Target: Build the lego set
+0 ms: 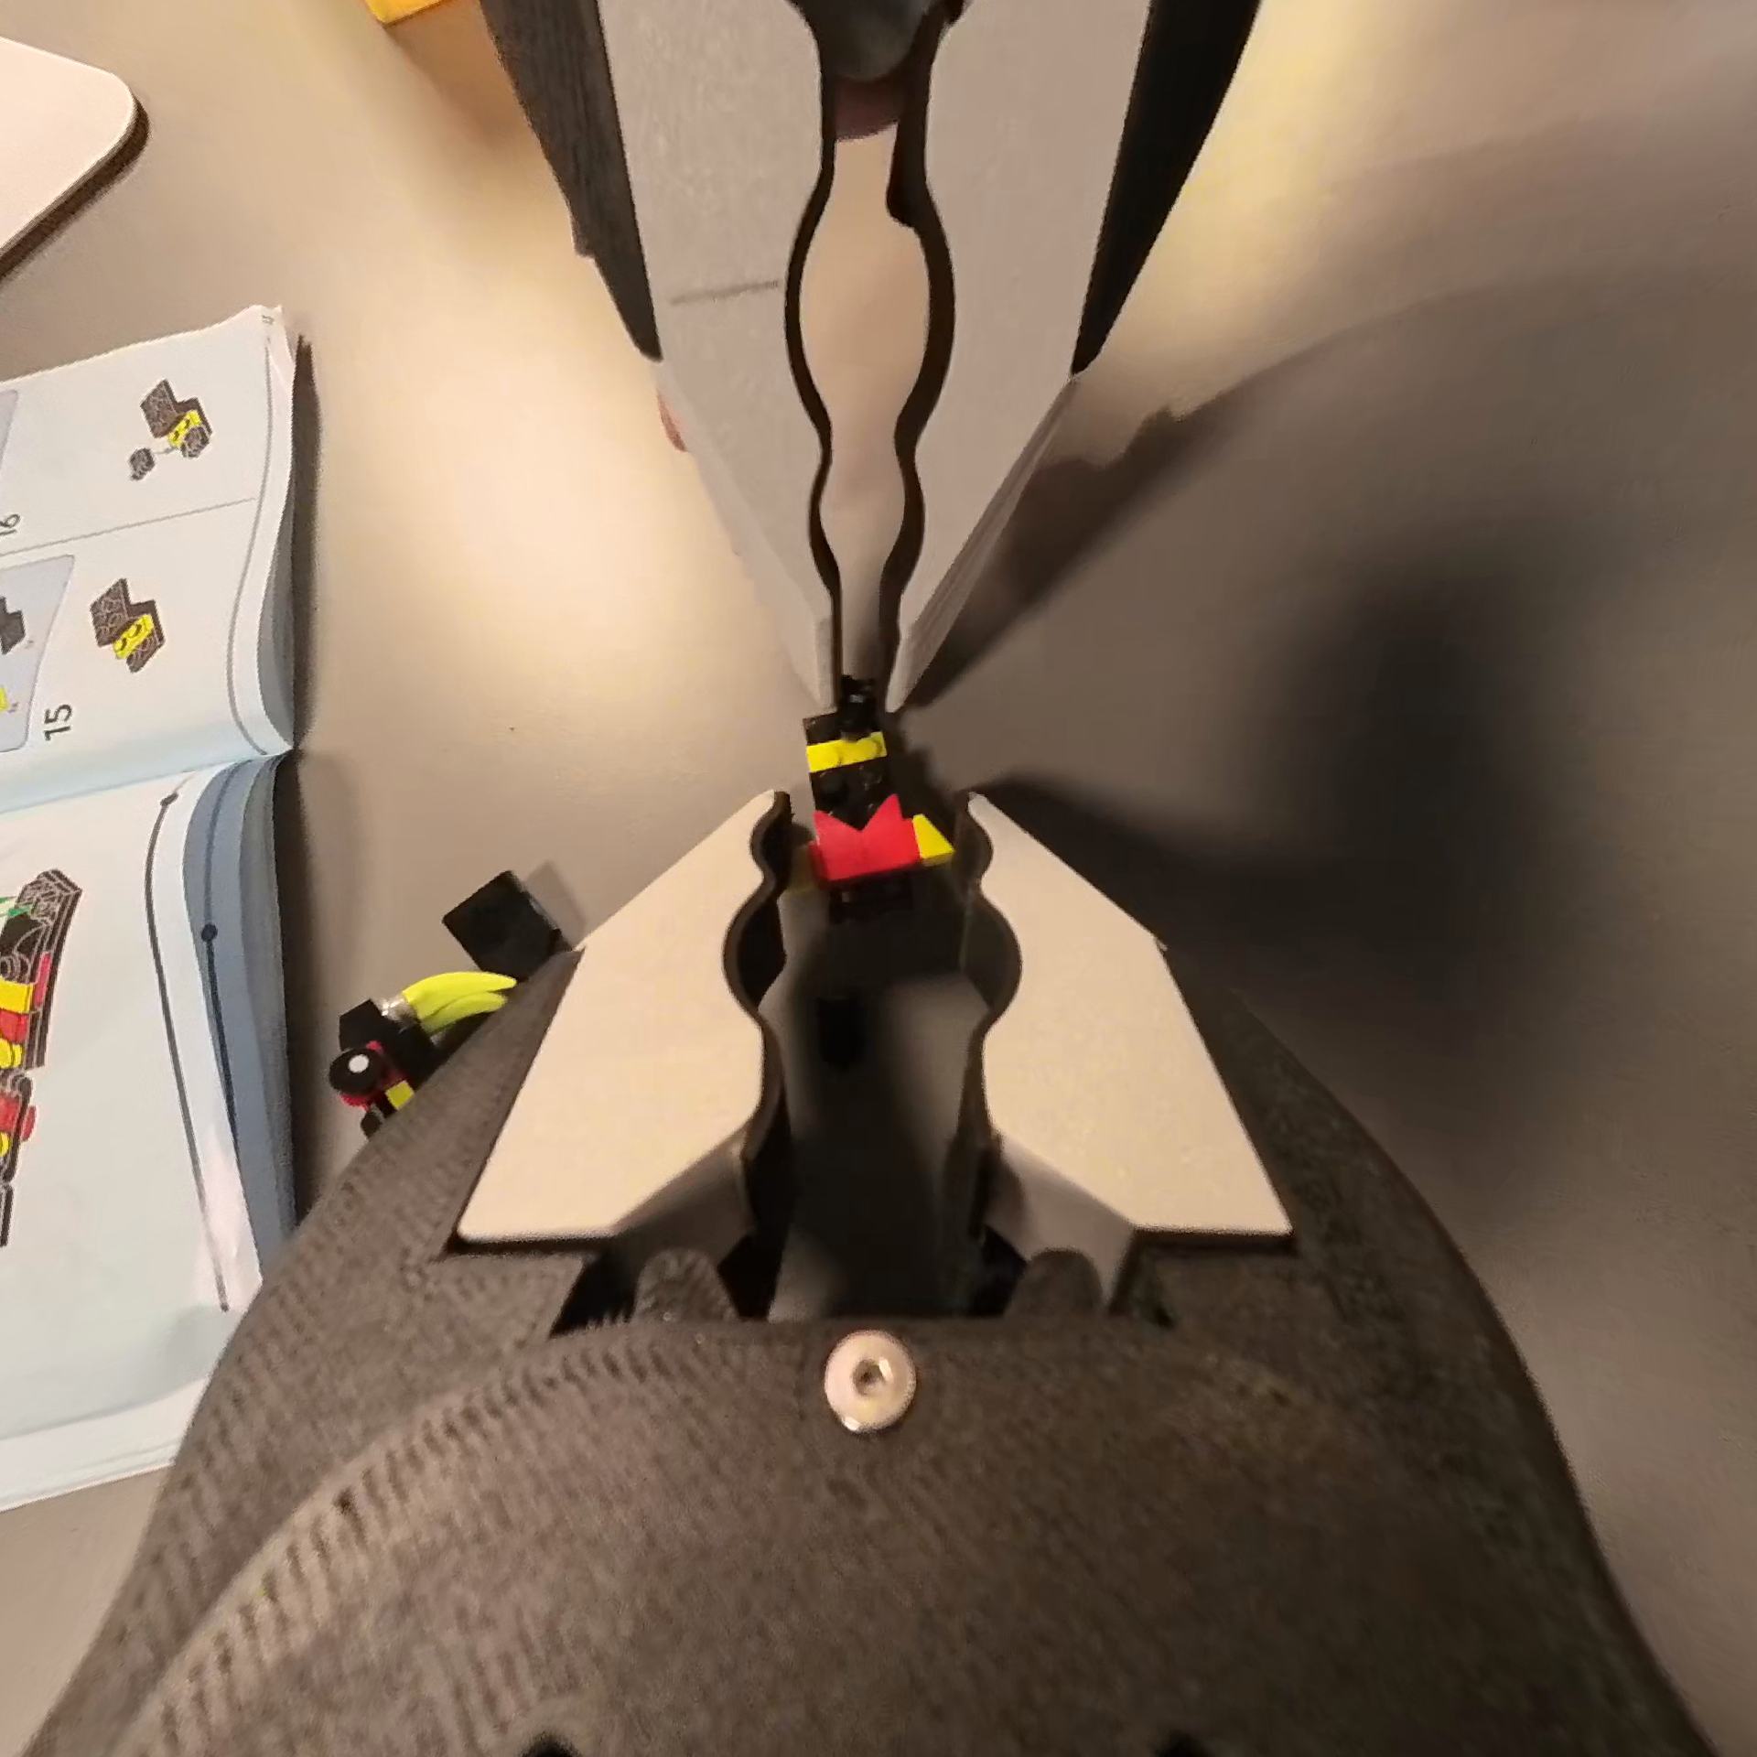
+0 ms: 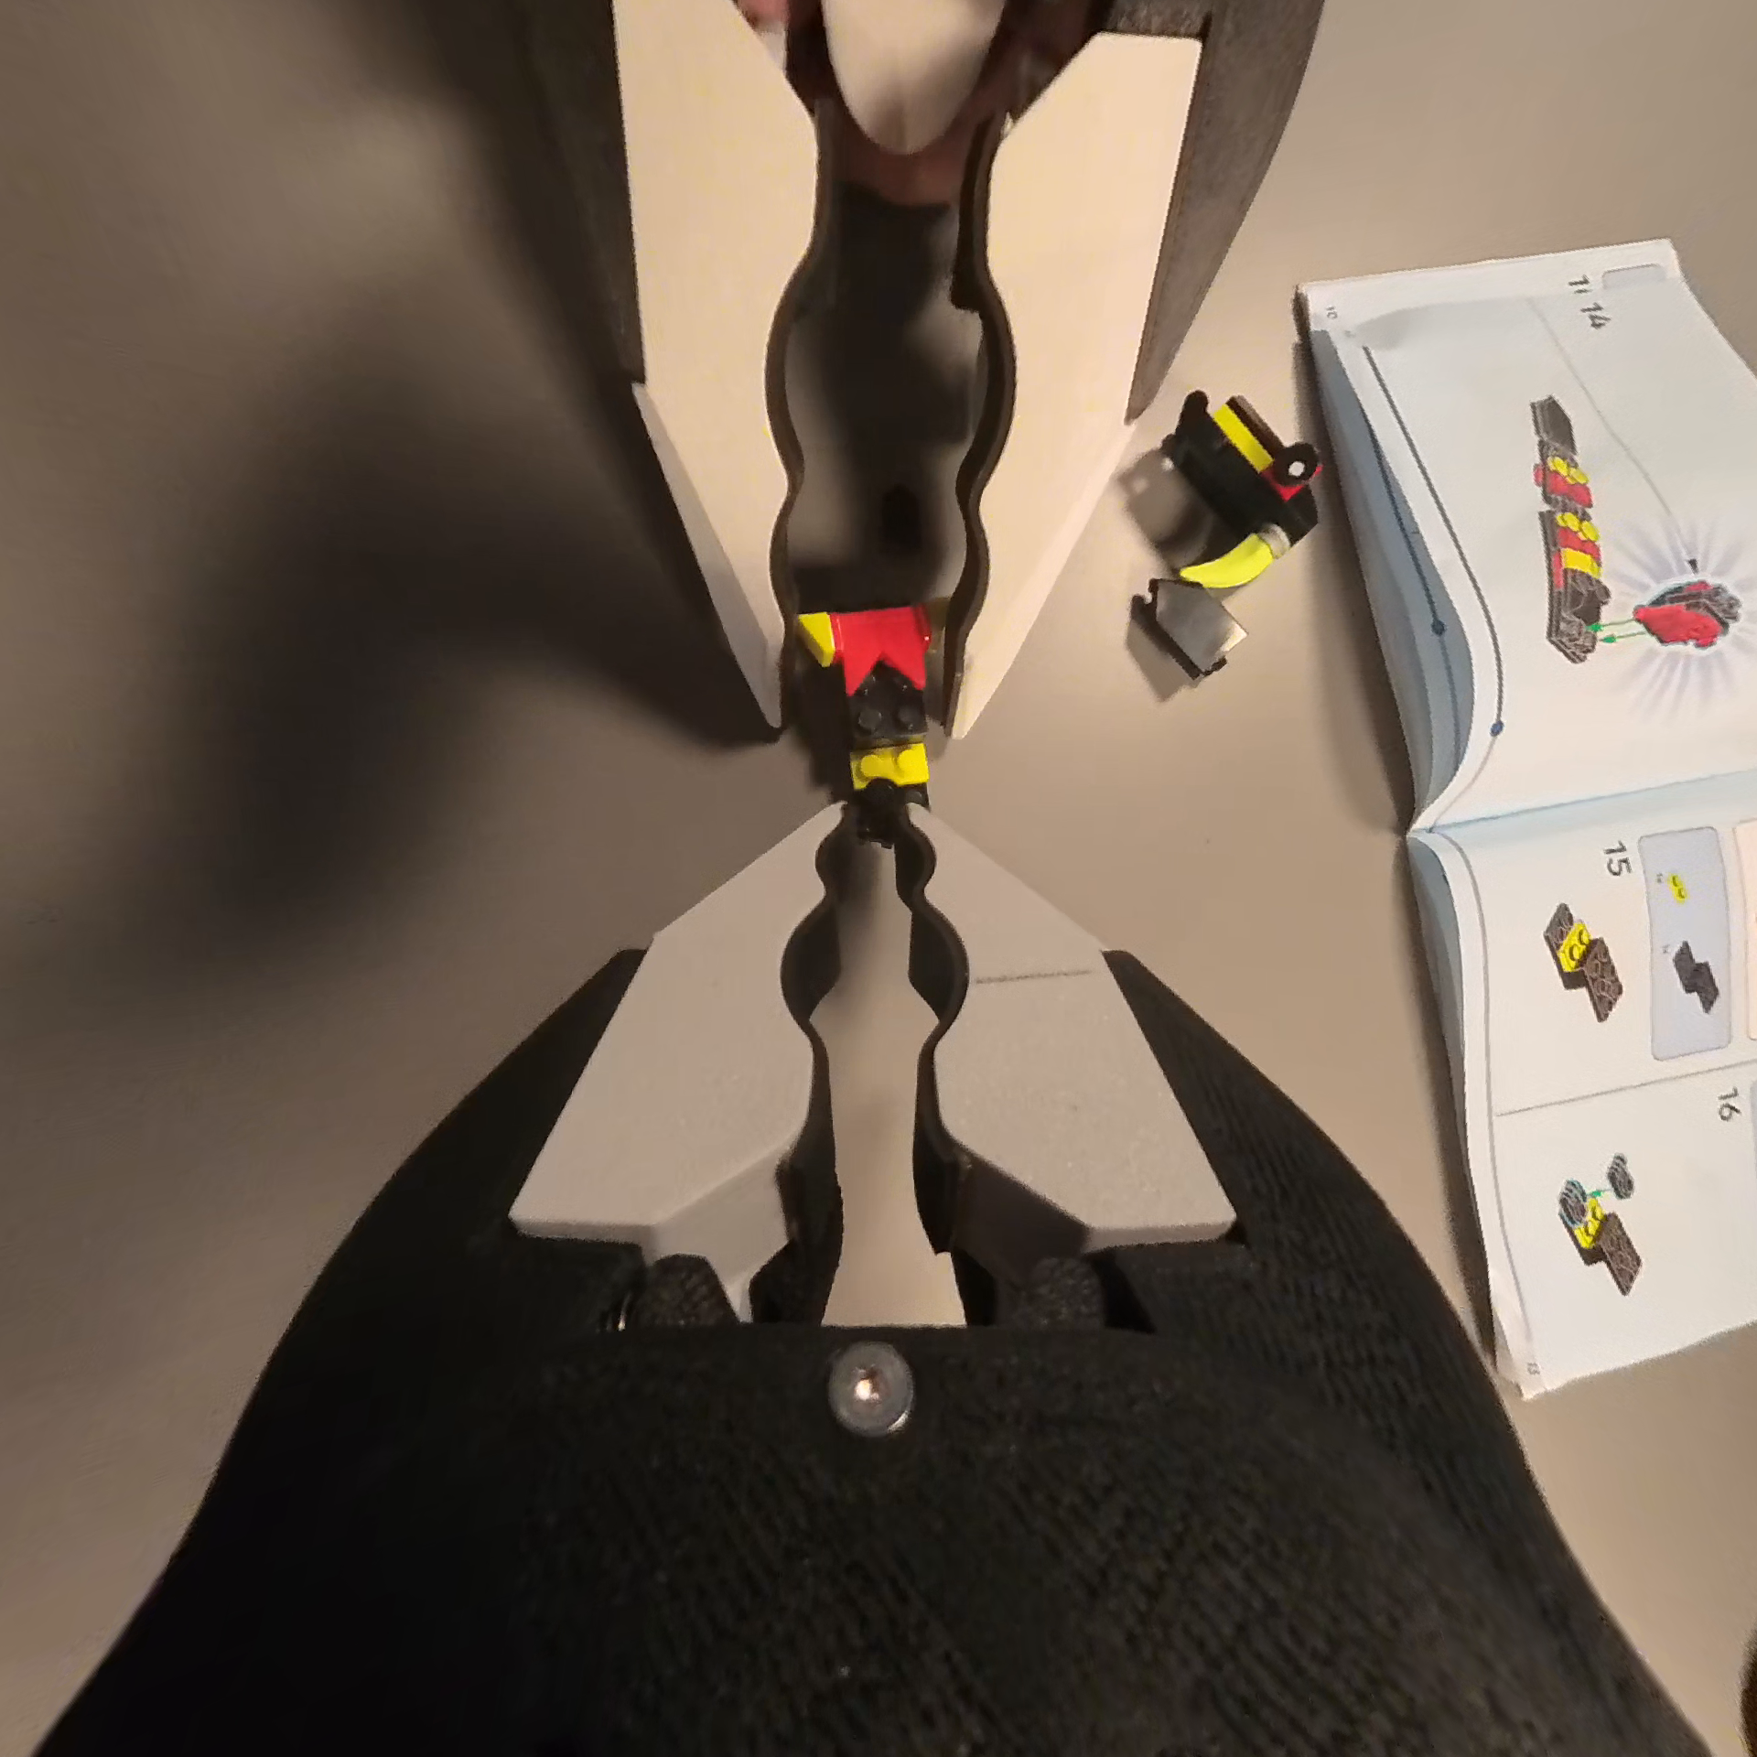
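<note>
over beige table [image 2: 380, 951], grippers tip-to-tip

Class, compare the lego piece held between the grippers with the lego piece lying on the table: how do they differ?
The held assembly is gripped at both ends, raised off the table; the loose assembly lies untouched beside the booklet. The loose one has a curved lime part; the held one doesn't. Both are black, red and yellow.

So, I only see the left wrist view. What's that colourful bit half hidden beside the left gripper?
Observer: A loose build lying on the table. It is black with a yellow stripe, a red end and a lime curved piece.
Operator: And the booklet page that my picture cuts off?
Observer: The right wrist view shows more of the booklet. That page draws a red piece going onto a long build.
</note>
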`<action>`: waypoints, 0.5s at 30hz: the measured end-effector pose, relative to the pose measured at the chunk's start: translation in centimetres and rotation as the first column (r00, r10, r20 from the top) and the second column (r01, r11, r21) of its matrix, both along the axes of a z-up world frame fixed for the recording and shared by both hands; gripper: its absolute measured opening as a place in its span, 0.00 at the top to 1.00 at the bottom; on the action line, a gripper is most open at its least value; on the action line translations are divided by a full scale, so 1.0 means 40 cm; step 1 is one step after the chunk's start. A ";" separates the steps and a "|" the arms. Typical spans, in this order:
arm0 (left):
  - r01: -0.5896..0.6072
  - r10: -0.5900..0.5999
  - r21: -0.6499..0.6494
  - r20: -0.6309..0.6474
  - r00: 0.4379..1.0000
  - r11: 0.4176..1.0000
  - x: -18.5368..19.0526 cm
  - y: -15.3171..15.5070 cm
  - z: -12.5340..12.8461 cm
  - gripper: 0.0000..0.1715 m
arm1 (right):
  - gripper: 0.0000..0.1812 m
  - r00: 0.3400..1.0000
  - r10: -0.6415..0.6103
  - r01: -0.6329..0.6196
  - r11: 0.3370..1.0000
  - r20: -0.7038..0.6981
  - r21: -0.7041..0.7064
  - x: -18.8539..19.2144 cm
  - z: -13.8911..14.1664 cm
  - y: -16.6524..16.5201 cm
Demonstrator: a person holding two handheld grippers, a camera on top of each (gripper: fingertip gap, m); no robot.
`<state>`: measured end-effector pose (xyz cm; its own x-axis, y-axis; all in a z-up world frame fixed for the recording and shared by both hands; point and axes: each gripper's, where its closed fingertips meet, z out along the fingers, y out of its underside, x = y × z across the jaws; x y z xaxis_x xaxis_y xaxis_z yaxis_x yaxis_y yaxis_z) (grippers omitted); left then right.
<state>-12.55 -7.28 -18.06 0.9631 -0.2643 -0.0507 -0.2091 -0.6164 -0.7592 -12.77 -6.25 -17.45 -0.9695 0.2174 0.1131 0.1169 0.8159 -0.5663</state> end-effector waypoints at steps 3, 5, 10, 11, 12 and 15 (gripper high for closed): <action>0.001 -0.001 0.000 -0.001 1.000 1.000 0.000 0.000 0.000 0.81 | 0.97 1.000 0.020 -0.020 1.000 0.017 0.002 0.008 -0.001 -0.001; 0.001 -0.001 0.000 0.000 1.000 1.000 0.000 0.000 0.000 0.81 | 0.97 1.000 0.021 -0.021 1.000 0.016 0.004 0.007 -0.002 0.000; 0.002 -0.002 -0.001 0.002 1.000 1.000 0.001 0.000 0.000 0.81 | 0.97 1.000 0.019 -0.019 1.000 0.003 0.008 0.003 -0.003 0.000; 0.002 -0.002 -0.001 0.002 1.000 1.000 0.001 0.000 0.000 0.81 | 0.96 1.000 0.020 -0.020 1.000 0.002 0.010 0.003 -0.004 0.000; 0.003 -0.003 -0.001 0.002 1.000 1.000 0.001 -0.001 0.000 0.81 | 0.96 1.000 0.021 -0.021 1.000 0.000 0.012 0.004 -0.004 0.000; 0.003 -0.003 -0.001 0.003 1.000 1.000 0.001 -0.001 0.000 0.81 | 0.96 1.000 0.023 -0.022 1.000 -0.005 0.014 0.003 -0.005 -0.001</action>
<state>-12.50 -7.31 -18.07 0.9625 -0.2670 -0.0477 -0.2087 -0.6165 -0.7592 -12.64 -6.27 -17.65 -0.9735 0.1939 0.1213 0.0953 0.8260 -0.5555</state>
